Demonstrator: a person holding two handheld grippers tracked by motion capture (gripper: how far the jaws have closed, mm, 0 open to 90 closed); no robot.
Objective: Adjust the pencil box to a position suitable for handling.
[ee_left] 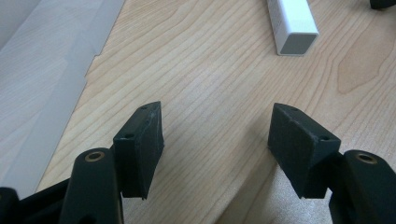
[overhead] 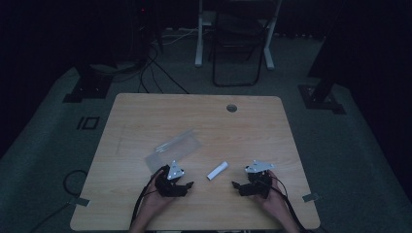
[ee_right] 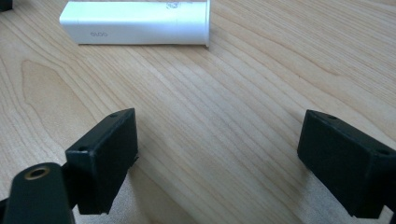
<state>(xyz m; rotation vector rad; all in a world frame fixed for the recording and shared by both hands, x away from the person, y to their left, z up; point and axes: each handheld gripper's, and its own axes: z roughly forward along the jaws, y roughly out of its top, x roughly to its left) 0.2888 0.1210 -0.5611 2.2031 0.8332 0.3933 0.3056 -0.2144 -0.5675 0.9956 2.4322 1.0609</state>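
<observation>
The left gripper (overhead: 188,185) and the right gripper (overhead: 235,185) both rest low on the wooden table (overhead: 145,111) with their jaws spread wide and nothing between them, touching no object. The white tube (overhead: 217,170) lies on the table between them, at about one o'clock from the left gripper and eleven o'clock from the right. The high view alone shows the clear plastic bag (overhead: 173,149) whole, at twelve o'clock from the left gripper, while the right gripper view brings out faint lettering on the tube's side.
</observation>
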